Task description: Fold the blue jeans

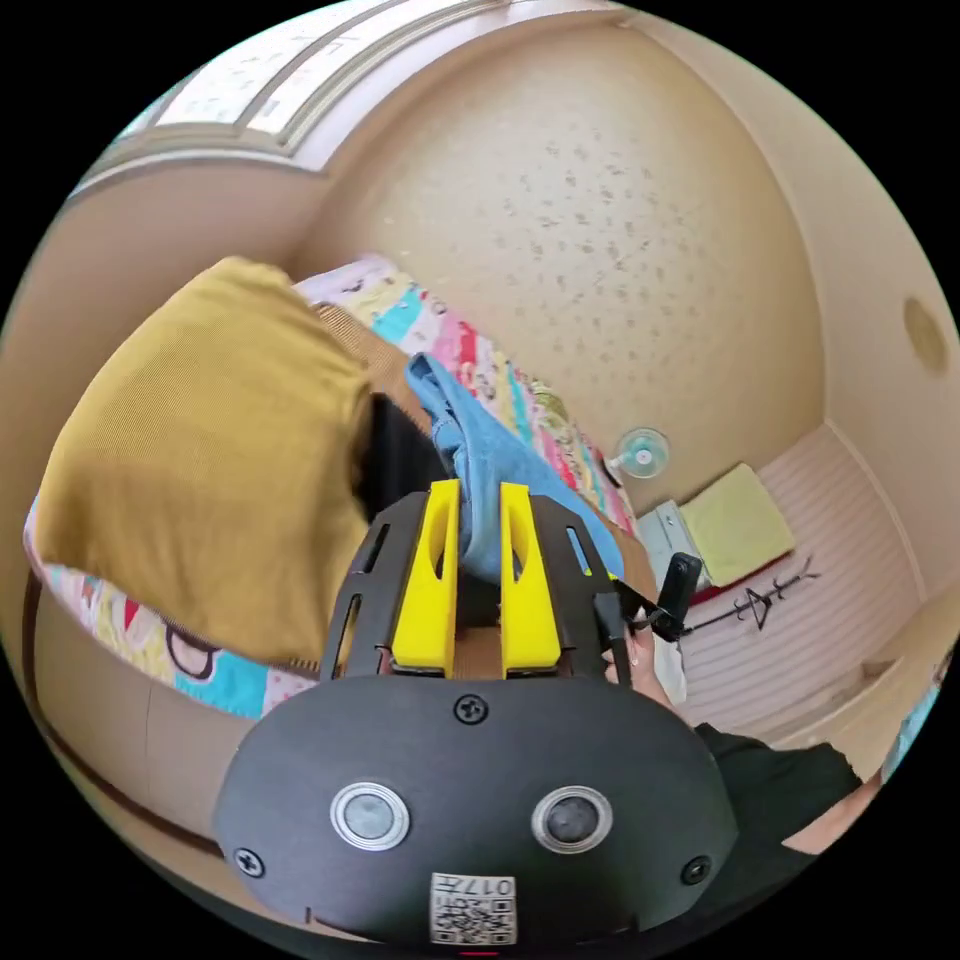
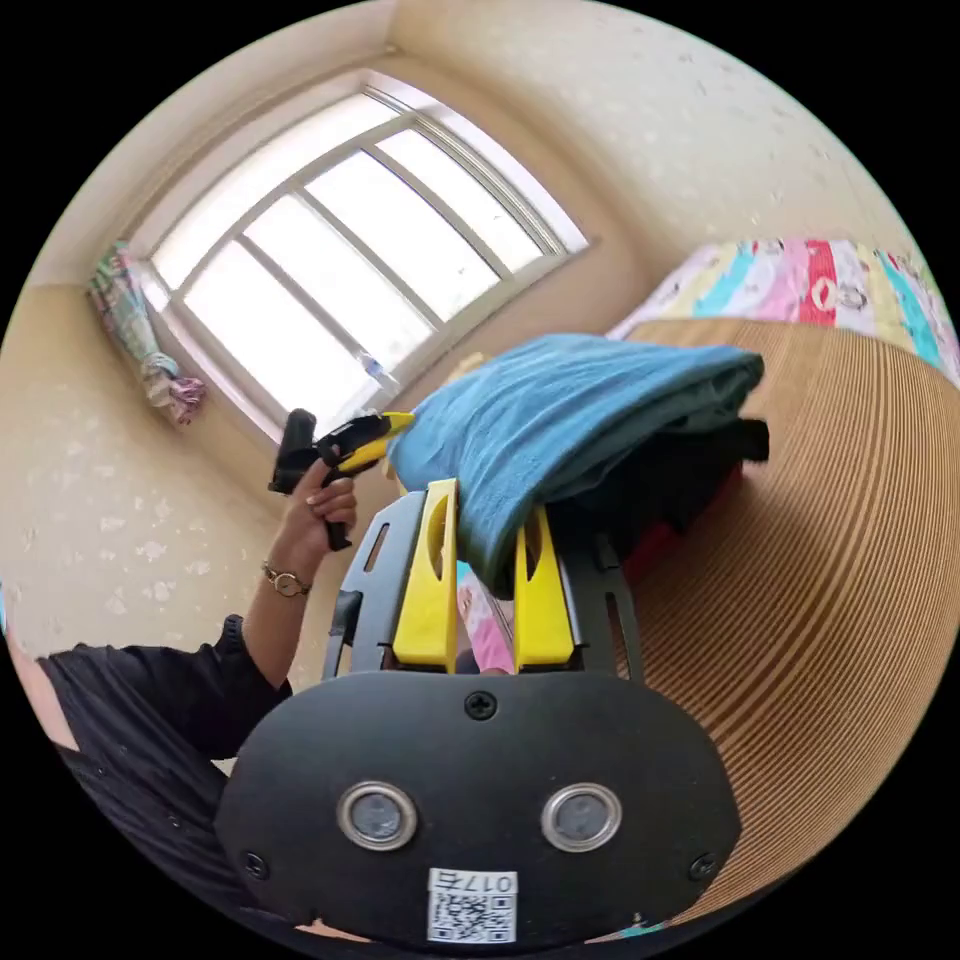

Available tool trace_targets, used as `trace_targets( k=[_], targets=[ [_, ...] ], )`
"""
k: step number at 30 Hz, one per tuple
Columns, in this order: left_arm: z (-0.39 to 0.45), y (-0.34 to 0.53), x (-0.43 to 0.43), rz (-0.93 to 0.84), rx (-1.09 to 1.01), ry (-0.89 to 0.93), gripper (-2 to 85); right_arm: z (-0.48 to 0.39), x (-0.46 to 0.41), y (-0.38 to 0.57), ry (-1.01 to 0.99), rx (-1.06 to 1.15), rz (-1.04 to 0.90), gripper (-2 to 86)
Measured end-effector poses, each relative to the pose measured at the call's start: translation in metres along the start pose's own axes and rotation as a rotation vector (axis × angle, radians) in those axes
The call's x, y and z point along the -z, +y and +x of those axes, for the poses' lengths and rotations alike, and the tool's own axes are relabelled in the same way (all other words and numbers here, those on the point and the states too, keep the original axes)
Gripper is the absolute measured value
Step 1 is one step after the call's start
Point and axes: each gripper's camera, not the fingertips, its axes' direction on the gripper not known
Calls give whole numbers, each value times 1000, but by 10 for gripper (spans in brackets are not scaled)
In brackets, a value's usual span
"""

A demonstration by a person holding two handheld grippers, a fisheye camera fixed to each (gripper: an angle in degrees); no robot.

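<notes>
The blue jeans (image 1: 452,410) hang bunched in the left gripper view, above a striped brown mat (image 1: 385,355). My left gripper (image 1: 480,492) has its yellow jaws shut on a fold of them. In the right gripper view the jeans (image 2: 580,410) are a thick folded bundle held up over dark clothes (image 2: 690,480). One end drops between the jaws of my right gripper (image 2: 487,497), which is shut on it. The left gripper (image 2: 392,427), held in a hand (image 2: 325,500), pinches the bundle's far edge. The right gripper's black body (image 1: 680,585) shows past the jeans.
A mustard-yellow cloth (image 1: 200,450) lies on the bed beside the jeans, over a colourful sheet (image 1: 470,350). The ribbed brown mat (image 2: 810,600) covers the bed. A small fan (image 1: 641,450) and a box with a yellow-green cloth (image 1: 735,520) stand on the floor. A window (image 2: 340,260) is behind.
</notes>
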Motion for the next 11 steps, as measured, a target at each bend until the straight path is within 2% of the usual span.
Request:
trace_targets(
  k=[1,4,6,8,10,11],
  targets=[
    [-20,27,-1,1,43,-18,65,13,-26,14,-7,-55,-63,78],
    [-40,97,18,82,63,27,49,20,-35,48,-131,-64,-1,77],
    [-35,139,34,133,63,-20,48,22,-33,63,-158,-59,-52,73],
    [-17,178,44,177,0,-60,55,23,-9,95,-142,-12,-28,59],
    [23,227,36,151,-212,36,30,30,24,125,-92,37,22,38],
    [32,238,30,124,-238,45,21,40,50,145,-6,12,48,27]
  ],
)
